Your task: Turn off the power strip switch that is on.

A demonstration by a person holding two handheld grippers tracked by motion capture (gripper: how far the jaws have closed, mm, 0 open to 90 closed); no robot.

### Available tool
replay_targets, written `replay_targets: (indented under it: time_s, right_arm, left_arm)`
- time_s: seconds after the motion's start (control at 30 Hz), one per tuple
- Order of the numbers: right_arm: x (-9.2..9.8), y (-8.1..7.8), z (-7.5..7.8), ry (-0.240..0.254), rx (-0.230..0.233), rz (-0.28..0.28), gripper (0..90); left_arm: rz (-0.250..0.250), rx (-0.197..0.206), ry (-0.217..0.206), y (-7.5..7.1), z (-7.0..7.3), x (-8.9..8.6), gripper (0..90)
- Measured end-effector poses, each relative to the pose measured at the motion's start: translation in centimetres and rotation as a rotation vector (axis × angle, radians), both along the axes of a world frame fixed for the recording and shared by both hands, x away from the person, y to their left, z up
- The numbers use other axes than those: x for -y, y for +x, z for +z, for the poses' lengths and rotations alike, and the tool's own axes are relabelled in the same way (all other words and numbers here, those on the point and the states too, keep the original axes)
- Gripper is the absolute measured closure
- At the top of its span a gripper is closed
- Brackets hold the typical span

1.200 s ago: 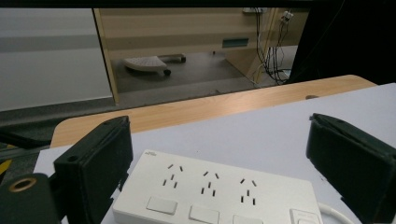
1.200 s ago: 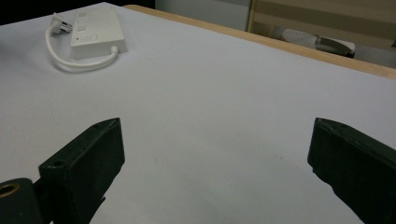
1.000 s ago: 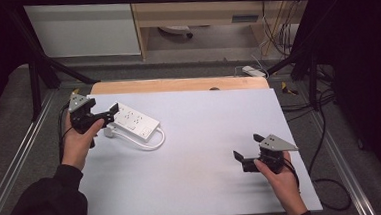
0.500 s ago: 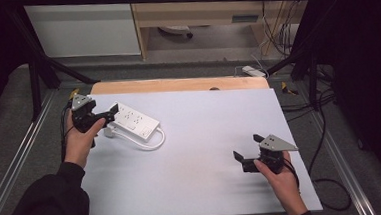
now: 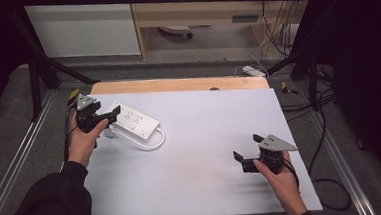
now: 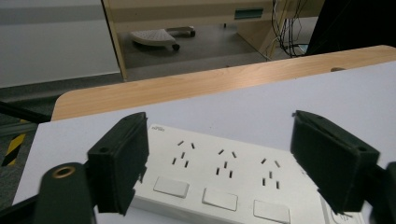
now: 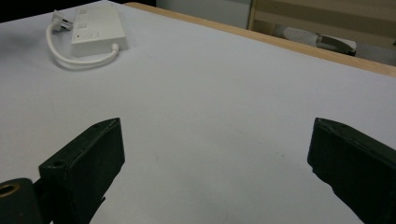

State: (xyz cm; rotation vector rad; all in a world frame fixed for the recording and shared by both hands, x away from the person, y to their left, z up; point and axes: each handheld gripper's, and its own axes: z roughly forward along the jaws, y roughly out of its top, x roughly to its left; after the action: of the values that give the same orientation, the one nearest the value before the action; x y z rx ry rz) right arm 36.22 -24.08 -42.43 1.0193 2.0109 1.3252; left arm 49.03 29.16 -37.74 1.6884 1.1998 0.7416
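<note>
A white-topped table (image 5: 201, 152) with a bare wooden strip along its far edge is carrying everything here. Toward its far left corner a white three-outlet power strip (image 5: 131, 120) is lying flat, its short white cord (image 5: 148, 142) looping along the near side of it.

The left gripper (image 5: 105, 116) is reaching over the strip's left end; its jaws have just been closing in but are standing apart, one on each side of the strip's width, with nothing pressed. In the left gripper view the power strip (image 6: 219, 179) is sitting between the two jaws, sockets and rocker switches facing up.

The right gripper (image 5: 246, 156) is hovering low over bare table near the right front, well apart from the strip, jaws wide and holding nothing.

The risk, as I judge it, is lying in the grip: clamping a smooth plastic casing near one end could be letting the long free end sag and twist out of the pads on lifting. The looped cord could also be dragging or snagging, and a pad closing from above might be pressing a switch.
</note>
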Motion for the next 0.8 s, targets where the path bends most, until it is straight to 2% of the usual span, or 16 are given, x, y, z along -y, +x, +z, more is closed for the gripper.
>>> replay_targets:
  time_s: [0.2,0.37,0.53,0.8]
  right_arm:
    - [0.00,-0.01,0.00,0.002,-0.002,-0.002,4.2]
    - [-0.02,0.01,-0.02,0.001,-0.003,-0.001,4.2]
    - [-0.07,-0.01,-0.02,0.004,-0.006,-0.001,4.3]
    - [-0.13,0.01,-0.03,0.003,-0.005,-0.004,4.3]
  left_arm:
    - [-0.007,-0.006,-0.014,0.12,-0.17,-0.07,33.0]
    - [-0.004,-0.004,0.000,0.11,-0.20,-0.04,42.1]
    - [-0.006,-0.024,0.021,0.10,-0.40,-0.01,56.8]
    - [-0.027,-0.034,0.024,0.20,-0.67,0.13,75.0]
